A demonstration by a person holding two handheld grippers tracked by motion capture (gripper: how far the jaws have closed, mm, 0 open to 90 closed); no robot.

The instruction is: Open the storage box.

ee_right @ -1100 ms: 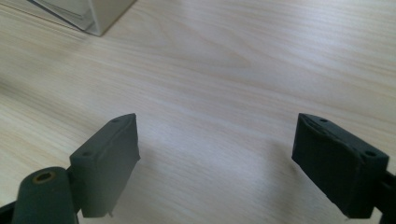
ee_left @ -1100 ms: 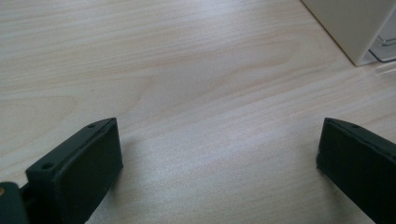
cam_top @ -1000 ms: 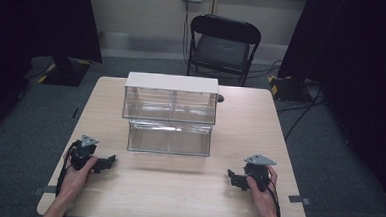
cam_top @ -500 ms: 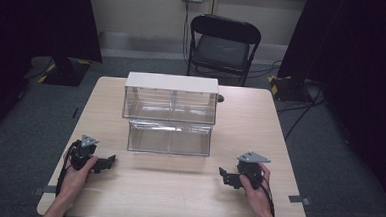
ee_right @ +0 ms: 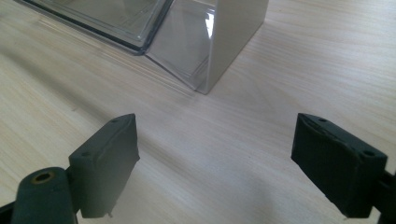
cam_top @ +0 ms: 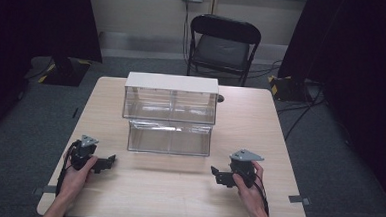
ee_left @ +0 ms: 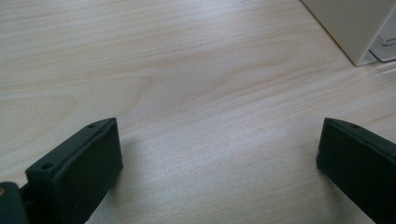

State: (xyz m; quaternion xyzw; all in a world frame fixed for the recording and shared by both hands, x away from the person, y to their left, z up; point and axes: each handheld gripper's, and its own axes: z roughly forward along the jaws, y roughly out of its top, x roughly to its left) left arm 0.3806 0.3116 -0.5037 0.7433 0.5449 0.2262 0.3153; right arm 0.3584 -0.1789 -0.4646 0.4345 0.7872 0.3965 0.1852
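High view, clear drawer box (cam_top: 170,115): long axis runs along the bench's (cam_top: 176,198) far edge, mid-bench
Right hand-held gripper (cam_top: 221,176): nearer, jaws spread, empty
Left hand-held gripper (cam_top: 107,161): jaws spread, empty

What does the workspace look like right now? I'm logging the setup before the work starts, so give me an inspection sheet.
Surface: light wooden table, bare wood between the grippers.
Job's things: clear two-tier drawer unit with a white top, standing mid-table; the lower drawer is pulled out toward the person and looks empty.
Clutter: nothing seen on the table.
Grippers: left gripper and right gripper rest near the front edge, each in a hand, jaws apart, holding nothing.
Cables: one trails from each gripper past the wrist; more cables lie on the floor at right.
Surroundings: black folding chair behind the table, grey carpet, dark curtains at both sides.
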